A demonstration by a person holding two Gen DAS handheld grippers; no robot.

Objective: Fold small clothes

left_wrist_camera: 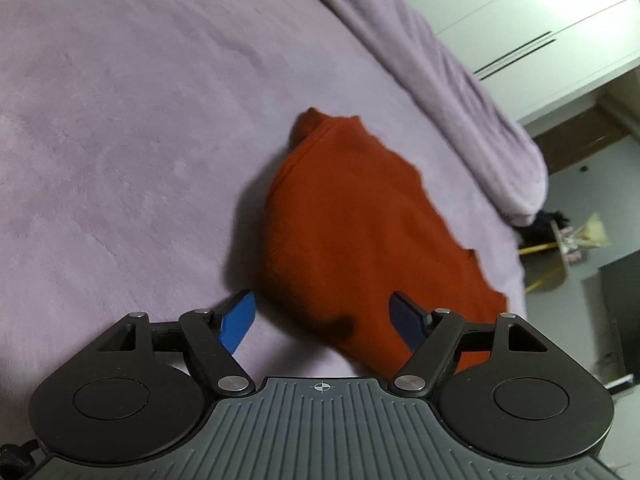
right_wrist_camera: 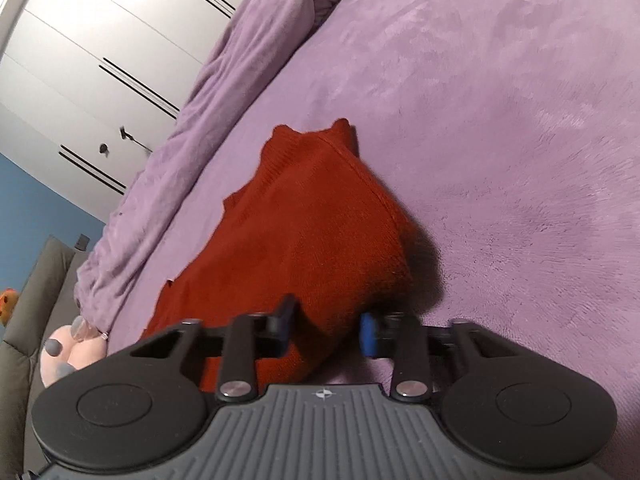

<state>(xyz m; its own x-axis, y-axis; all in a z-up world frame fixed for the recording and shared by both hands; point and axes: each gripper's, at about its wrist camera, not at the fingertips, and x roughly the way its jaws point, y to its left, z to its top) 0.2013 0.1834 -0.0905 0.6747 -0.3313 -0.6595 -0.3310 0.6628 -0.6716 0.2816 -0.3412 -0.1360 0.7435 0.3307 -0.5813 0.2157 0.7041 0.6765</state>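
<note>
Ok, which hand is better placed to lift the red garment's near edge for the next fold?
Probably the right. The right tongs have the red garment bunched between narrowly spaced pads. The left tongs stand wide open, one pad over the purple blanket, gripping nothing.

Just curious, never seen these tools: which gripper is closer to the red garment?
Right. The right gripper has the red garment between its narrow jaws; the left gripper stands open at the garment's near edge.

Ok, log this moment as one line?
surface: purple blanket | item: red knit garment, bunched | left gripper: jaws open at garment edge | right gripper: jaws straddling garment corner
</note>
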